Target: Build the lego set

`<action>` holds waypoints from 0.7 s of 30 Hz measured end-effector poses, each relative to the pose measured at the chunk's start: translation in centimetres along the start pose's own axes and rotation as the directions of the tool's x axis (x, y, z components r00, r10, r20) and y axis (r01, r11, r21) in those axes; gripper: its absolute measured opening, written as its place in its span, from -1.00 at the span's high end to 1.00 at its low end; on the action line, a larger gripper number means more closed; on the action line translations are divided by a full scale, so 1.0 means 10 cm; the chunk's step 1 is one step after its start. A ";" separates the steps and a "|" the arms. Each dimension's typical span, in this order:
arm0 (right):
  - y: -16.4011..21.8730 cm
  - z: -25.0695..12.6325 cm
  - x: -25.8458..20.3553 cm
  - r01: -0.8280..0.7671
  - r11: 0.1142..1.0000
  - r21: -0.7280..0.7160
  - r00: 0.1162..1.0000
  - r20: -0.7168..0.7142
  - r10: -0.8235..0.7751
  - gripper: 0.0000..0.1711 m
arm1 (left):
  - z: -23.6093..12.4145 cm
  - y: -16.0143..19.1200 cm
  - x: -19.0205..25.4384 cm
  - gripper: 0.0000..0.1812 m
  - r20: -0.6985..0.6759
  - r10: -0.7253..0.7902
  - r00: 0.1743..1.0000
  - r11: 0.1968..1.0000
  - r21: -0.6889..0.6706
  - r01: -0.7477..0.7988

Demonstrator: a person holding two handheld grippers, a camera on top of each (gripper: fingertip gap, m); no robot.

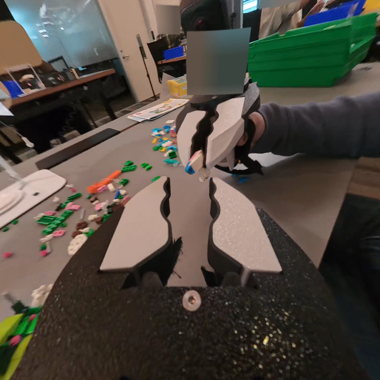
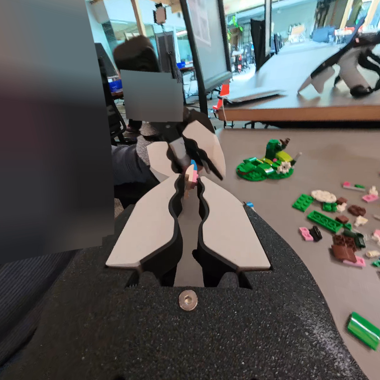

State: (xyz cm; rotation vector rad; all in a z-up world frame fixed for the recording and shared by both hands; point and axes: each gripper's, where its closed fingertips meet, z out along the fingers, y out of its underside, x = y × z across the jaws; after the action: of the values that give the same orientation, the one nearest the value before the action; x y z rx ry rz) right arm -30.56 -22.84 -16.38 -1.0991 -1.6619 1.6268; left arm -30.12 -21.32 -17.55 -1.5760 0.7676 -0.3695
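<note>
My right gripper point(image 2: 190, 181) is shut on a small white, pink and blue lego assembly point(image 2: 192, 176), held up above the grey table point(image 2: 287, 267). In the left wrist view the right gripper point(image 1: 198, 167) points down toward me with that assembly point(image 1: 194, 162) at its tips. My left gripper point(image 1: 189, 181) is open and empty, its fingertips just under and in front of the assembly. In the right wrist view the left gripper point(image 2: 193, 164) faces me with jaws apart on either side of the assembly. A part-built green lego base point(image 2: 265, 164) stands on the table to the right.
Loose green, pink, brown and white bricks point(image 1: 61, 216) lie left of my left gripper, with an orange piece point(image 1: 104, 181) and a blue-yellow pile point(image 1: 164, 141) beyond. An instruction booklet point(image 1: 158, 111), a yellow box point(image 1: 176, 86) and green crates point(image 1: 304, 55) stand at the back.
</note>
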 end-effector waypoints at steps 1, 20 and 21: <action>-0.02 0.00 -0.03 0.021 1.000 0.010 1.000 0.013 -0.021 0.87 | 0.02 0.00 0.03 0.64 -0.023 -0.024 0.999 1.000 0.003 0.024; -0.03 -0.04 -0.18 0.183 0.983 -0.015 0.983 0.028 -0.183 0.80 | 0.04 0.00 0.25 0.96 -0.154 -0.009 0.988 1.000 0.022 0.012; -0.03 -0.05 -0.18 0.175 0.984 -0.011 0.984 0.033 -0.175 0.77 | 0.04 0.01 0.25 0.96 -0.149 0.003 0.989 1.000 0.015 -0.001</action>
State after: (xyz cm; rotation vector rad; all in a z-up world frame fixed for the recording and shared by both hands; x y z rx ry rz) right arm -29.27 -24.10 -15.73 -0.9097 -1.7410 1.5299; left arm -28.05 -22.63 -18.22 -1.5460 0.8795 -0.4950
